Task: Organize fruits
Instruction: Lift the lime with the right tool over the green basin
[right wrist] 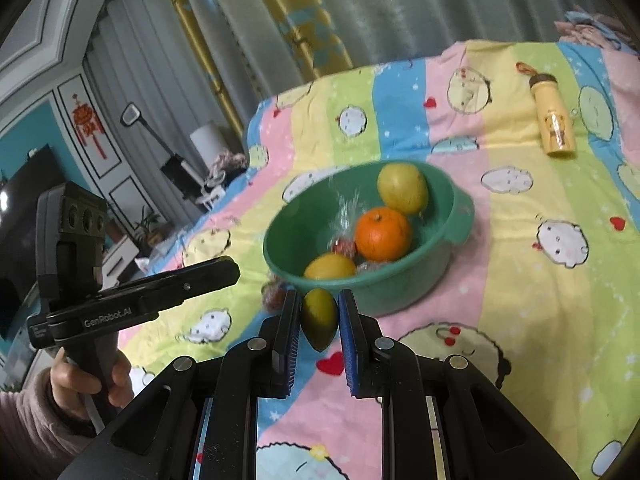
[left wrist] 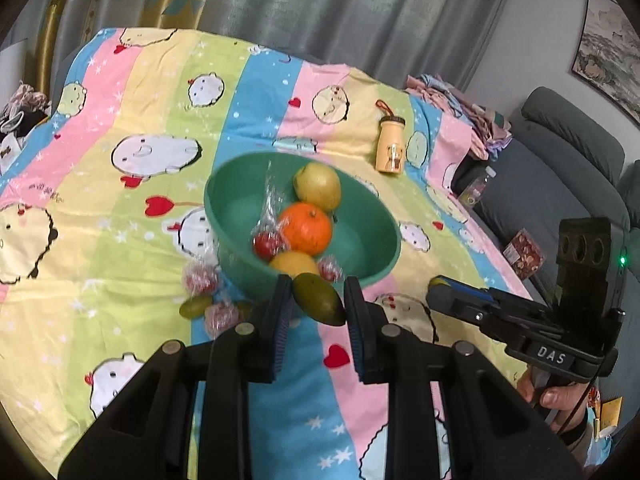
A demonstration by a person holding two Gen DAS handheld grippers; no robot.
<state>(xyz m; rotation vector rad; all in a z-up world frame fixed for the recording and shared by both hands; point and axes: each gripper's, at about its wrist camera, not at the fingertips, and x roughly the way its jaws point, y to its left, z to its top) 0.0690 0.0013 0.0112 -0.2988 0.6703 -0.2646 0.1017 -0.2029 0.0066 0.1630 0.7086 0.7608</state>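
Over the cartoon bedsheet [left wrist: 132,208], each gripper [left wrist: 318,308] [right wrist: 319,316] clamps a green-yellow fruit [left wrist: 318,304] [right wrist: 319,318].

We see a bowl [left wrist: 236,216] of smooth green plastic with a dull sheen. Inside the bowl, the orange [left wrist: 306,227] has a bright, finely dimpled skin, and the pear [left wrist: 318,186] behind it a smooth, matt yellow one. Crinkly clear wrapping [left wrist: 269,204] glints beside the orange. The bowl sits on a soft printed cloth [left wrist: 132,184], matt and lightly creased. Right of the bowl stands a small bottle [left wrist: 390,146] of pale, smooth plastic. Nearest us, the left gripper [left wrist: 316,304] is matt black plastic with ribbed blue pads and dull metal pins, and its mango [left wrist: 320,300] looks smooth and waxy. Behind the bowl hang grey curtains [left wrist: 320,12] with a faint satin sheen.
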